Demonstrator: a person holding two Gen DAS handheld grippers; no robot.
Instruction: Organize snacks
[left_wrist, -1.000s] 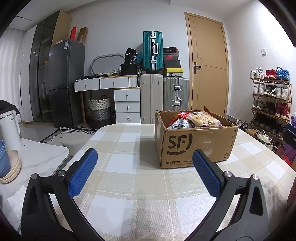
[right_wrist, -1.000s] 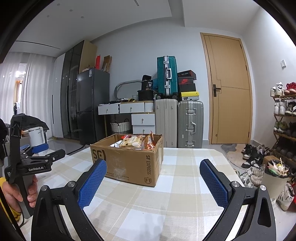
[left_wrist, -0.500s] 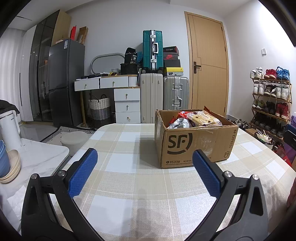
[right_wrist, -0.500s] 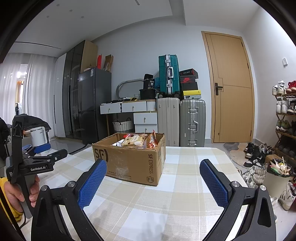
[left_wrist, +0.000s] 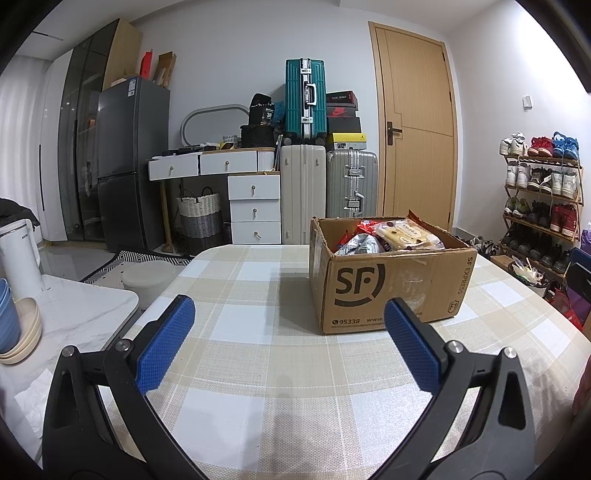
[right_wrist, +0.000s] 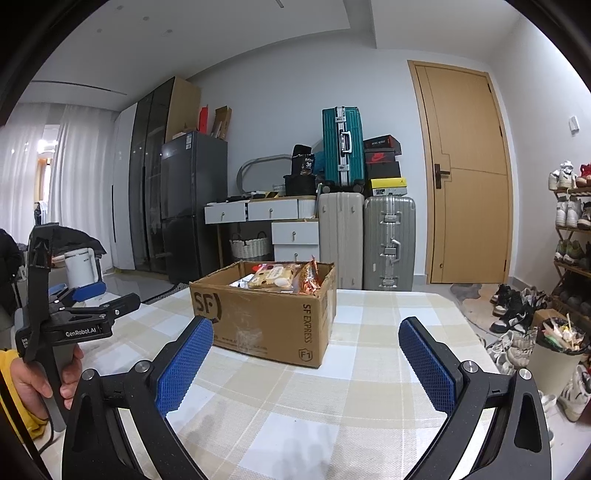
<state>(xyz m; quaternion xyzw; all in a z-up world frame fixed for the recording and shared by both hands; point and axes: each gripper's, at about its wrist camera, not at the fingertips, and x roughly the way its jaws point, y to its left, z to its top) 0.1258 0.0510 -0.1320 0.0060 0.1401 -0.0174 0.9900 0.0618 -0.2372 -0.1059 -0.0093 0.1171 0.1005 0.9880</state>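
On the checked surface (left_wrist: 258, 369): cardboard box (left_wrist: 391, 291) holds the snack packets (left_wrist: 402, 236). Left tongs (left_wrist: 288, 343) and right tongs (right_wrist: 306, 365) both spread wide, empty. Since a second ago, right view edged nearer the box; packets unmoved.

Brown cardboard box (left_wrist: 391, 284) w/ black print, beige-and-white checked tablecloth (left_wrist: 258, 332), blue dimpled pads (left_wrist: 166, 343) on black grippers, teal suitcase (left_wrist: 306, 99), tan door (left_wrist: 417, 125), grey fridge (left_wrist: 129, 158), yellow sleeve (right_wrist: 11, 373).
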